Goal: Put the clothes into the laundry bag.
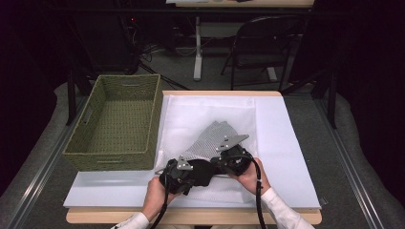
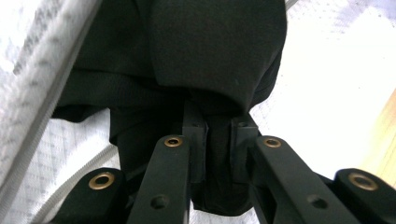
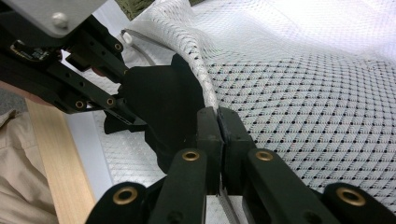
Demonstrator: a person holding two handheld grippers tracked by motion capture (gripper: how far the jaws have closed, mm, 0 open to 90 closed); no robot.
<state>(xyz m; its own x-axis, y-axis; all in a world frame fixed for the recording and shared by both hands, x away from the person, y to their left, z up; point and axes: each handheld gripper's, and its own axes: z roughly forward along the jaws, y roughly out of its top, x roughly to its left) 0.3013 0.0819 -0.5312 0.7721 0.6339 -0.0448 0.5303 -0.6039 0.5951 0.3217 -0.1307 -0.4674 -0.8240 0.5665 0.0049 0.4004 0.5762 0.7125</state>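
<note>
Two grips seen: black garment [image 2: 196,56] pinched in closed left gripper [image 2: 218,135]; mesh laundry bag [image 3: 327,93] edge clamped in closed right gripper [image 3: 218,123]. Garment held at bag mouth. Step judged: bagging. Next: garment pushed deeper into bag.

Matt black cloth [image 2: 210,51], white mesh bag [image 3: 303,93]
</note>
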